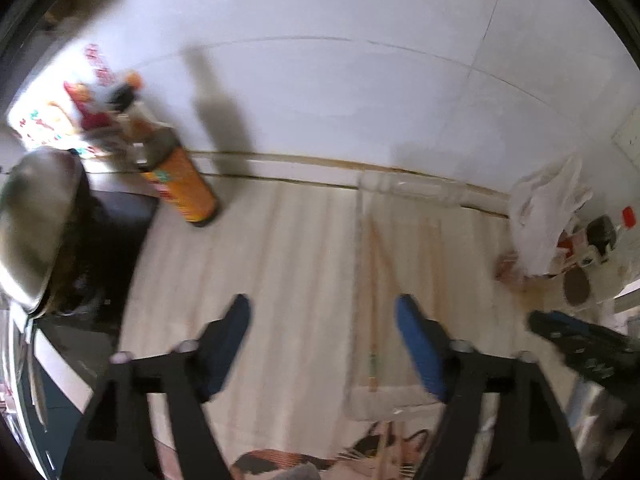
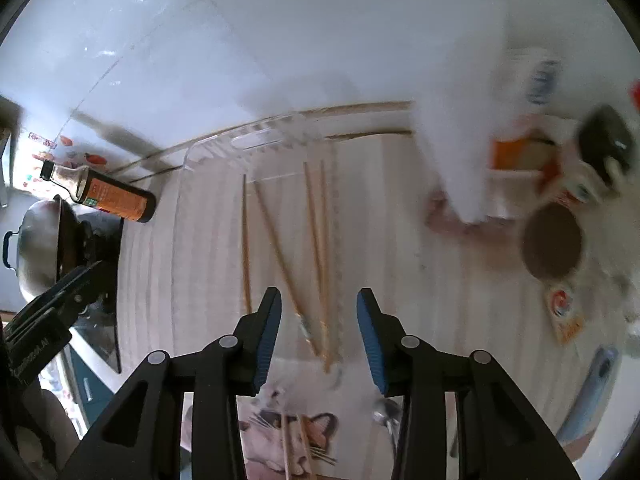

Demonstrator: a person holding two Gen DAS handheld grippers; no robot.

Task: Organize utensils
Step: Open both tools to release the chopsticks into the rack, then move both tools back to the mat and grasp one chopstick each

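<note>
A clear plastic tray [image 2: 240, 140] lies on the pale counter with several wooden chopsticks [image 2: 280, 248] in it. My right gripper [image 2: 319, 300] hangs over the near ends of those chopsticks, open, with nothing pressed between its blue pads. In the left wrist view the tray [image 1: 400, 192] and its chopsticks [image 1: 374, 280] are blurred. My left gripper [image 1: 322, 308] stands wide open above the counter at the tray's left edge, holding nothing. A cat-print mat [image 2: 288, 432] below the grippers carries two more chopsticks [image 2: 286, 452], and a metal spoon [image 2: 386, 412] lies beside it.
A sauce bottle with an orange label [image 2: 116, 196] lies on its side at the back left. A steel wok [image 2: 36, 240] sits on a black stove at the left. A white plastic bag [image 1: 548, 208], packets and a brown round lid [image 2: 552, 244] crowd the right side.
</note>
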